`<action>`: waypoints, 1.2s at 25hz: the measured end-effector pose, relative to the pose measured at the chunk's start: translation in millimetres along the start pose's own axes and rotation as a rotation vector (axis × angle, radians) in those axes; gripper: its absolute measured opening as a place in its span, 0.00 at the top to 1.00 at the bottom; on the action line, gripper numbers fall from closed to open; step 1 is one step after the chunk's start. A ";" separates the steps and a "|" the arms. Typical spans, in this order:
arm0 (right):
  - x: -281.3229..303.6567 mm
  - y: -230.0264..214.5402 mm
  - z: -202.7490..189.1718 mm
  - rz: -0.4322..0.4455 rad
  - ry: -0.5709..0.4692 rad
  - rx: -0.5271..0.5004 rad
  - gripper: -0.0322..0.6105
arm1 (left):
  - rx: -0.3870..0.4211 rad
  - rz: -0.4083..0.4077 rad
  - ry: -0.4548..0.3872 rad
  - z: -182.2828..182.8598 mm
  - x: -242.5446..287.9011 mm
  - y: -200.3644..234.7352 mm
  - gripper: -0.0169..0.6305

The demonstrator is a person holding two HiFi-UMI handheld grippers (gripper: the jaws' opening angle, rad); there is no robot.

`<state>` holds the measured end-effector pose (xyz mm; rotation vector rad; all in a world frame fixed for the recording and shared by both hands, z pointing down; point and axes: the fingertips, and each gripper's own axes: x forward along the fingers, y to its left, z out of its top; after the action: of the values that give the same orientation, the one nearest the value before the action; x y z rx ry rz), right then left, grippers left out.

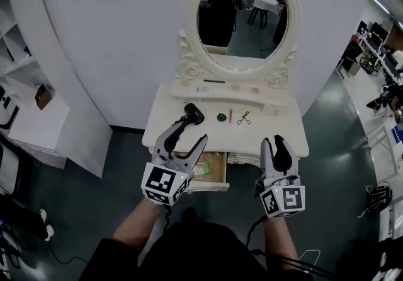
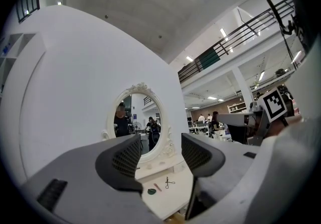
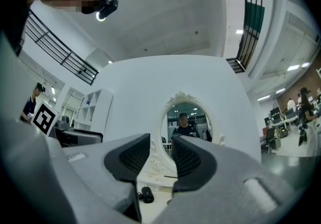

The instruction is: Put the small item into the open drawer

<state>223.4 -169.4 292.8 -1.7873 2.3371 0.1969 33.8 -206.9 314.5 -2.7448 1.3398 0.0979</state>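
Note:
On the white dressing table (image 1: 189, 141) lie a small green round item (image 1: 221, 117) (image 2: 151, 191), a pink stick (image 1: 230, 116) and a metal eyelash curler (image 1: 244, 120) (image 2: 169, 183). The wooden drawer (image 1: 217, 176) under the tabletop stands pulled out, with something greenish at its left. My left gripper (image 1: 194, 131) (image 2: 160, 155) hovers over the table's front left and the drawer, jaws wide apart and empty. My right gripper (image 1: 272, 141) (image 3: 160, 160) hangs at the table's front right edge. Its jaws stand a narrow gap apart with nothing between them.
A black handled device (image 1: 192, 113) (image 3: 146, 194) lies on the tabletop by my left gripper. An oval mirror (image 1: 242, 18) rises behind, with a low ledge (image 1: 217, 94) of small items under it. White shelving (image 1: 31, 84) stands to the left, dark floor around.

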 end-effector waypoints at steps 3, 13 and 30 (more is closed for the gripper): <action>-1.9 -0.7 -1.3 0.008 0.002 0.019 0.74 | 0.006 0.000 0.009 -1.4 -2.7 -4.2 0.59; -1.3 1.6 -5.2 0.021 0.005 0.040 0.75 | 0.010 -0.003 0.025 -5.8 -2.5 -5.3 0.59; 34.7 1.1 -28.8 -0.013 0.046 0.016 0.82 | -0.016 -0.035 0.057 -34.8 27.7 30.5 0.59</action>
<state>211.5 -208.1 312.7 -1.8185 2.3502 0.1370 27.4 -251.0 345.0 -2.8036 1.3091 0.0284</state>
